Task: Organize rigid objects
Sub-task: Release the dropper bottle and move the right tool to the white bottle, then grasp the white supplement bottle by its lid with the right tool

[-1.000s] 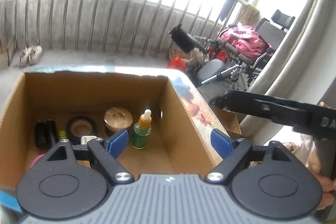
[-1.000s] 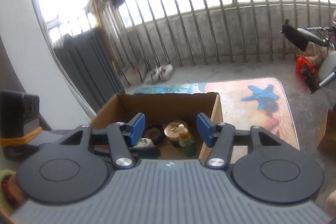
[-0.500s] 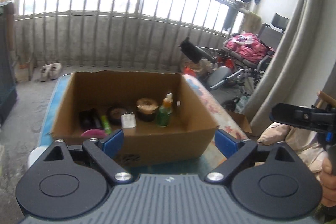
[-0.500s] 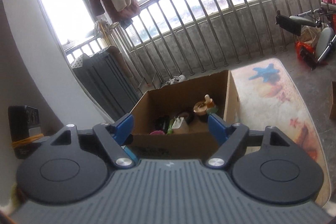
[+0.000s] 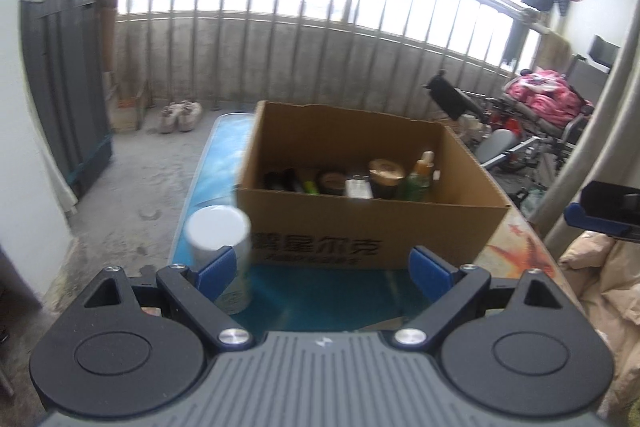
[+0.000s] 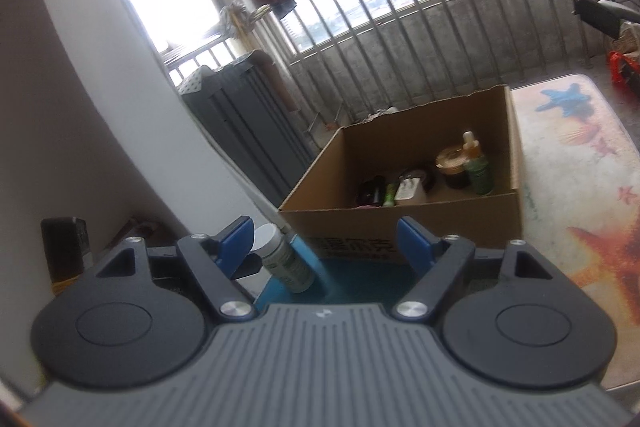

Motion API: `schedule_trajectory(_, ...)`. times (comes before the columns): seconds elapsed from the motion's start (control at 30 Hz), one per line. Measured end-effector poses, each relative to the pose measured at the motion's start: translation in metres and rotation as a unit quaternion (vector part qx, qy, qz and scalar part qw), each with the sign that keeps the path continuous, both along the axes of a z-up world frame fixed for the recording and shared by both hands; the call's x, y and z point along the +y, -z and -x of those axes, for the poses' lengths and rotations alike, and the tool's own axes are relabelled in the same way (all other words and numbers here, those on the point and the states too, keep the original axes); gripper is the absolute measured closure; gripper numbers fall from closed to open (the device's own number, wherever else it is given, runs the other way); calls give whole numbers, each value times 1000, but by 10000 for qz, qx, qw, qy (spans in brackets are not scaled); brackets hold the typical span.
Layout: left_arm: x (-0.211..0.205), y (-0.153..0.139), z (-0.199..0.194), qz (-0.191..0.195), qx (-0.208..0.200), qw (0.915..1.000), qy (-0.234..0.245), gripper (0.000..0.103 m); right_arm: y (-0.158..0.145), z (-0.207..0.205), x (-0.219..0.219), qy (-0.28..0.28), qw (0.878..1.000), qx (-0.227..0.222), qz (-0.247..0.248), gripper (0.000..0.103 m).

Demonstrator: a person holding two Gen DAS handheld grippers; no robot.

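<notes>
An open cardboard box (image 5: 372, 227) (image 6: 404, 223) stands on a sea-print table (image 5: 316, 299) (image 6: 576, 163). Inside it I see a green dropper bottle (image 5: 420, 175) (image 6: 478, 167), a gold-lidded jar (image 5: 386, 175) (image 6: 452, 165), a tape roll (image 5: 332, 183), a white packet (image 6: 406, 189) and dark items. A white-capped bottle (image 5: 222, 247) (image 6: 282, 255) stands on the table in front of the box's left corner. My left gripper (image 5: 320, 267) is open and empty, short of the box. My right gripper (image 6: 326, 239) is open and empty too; its tip (image 5: 600, 219) shows at the left wrist view's right edge.
A barred balcony railing (image 5: 304, 55) runs behind the table. A dark cabinet (image 5: 64, 87) (image 6: 248, 119) stands left, a wheelchair with pink cloth (image 5: 548, 107) right. Shoes (image 5: 180, 115) lie on the concrete floor. A curtain (image 5: 592, 131) and beige cloth (image 5: 600, 291) are at the right.
Both grippers have drawn back from over the box, so its whole front now shows. The white-capped bottle has come into view. The right gripper's jaws have spread wider.
</notes>
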State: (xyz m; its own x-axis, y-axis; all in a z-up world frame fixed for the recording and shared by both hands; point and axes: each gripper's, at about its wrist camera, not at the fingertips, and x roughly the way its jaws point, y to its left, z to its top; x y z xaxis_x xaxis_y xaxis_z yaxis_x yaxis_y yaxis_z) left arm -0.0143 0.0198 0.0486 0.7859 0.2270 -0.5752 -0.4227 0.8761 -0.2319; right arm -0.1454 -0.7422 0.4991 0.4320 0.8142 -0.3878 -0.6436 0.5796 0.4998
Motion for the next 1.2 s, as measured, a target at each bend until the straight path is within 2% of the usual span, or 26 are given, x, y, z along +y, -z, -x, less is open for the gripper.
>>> schedule_trajectory(0.2, 14, 17, 11, -87, 74, 9994, -313, 9, -1, -3, 43, -472, 9988, 55, 102, 24)
schedule_trajectory(0.43, 32, 47, -2, -267, 146, 9974, -652, 9, 10, -17, 116, -920, 9948, 210, 380, 24)
schedule_trajectory(0.73, 48, 77, -17, -237, -64, 9959, -871, 9, 31, -38, 218, -1282, 9861, 121, 1051, 30)
schedule_trajectory(0.9, 54, 89, -25, -166, -124, 9966, -792, 15, 48, -46, 253, -1468, 9791, 152, 1399, 34)
schedule_trajectory(1.07, 58, 100, -30, -78, -157, 9971, -743, 28, 61, -53, 276, -1592, 9740, 150, 1602, 37)
schedule_trajectory(1.2, 60, 105, -32, -93, -149, 9970, -760, 33, 66, -59, 290, -1664, 9710, 141, 1710, 40)
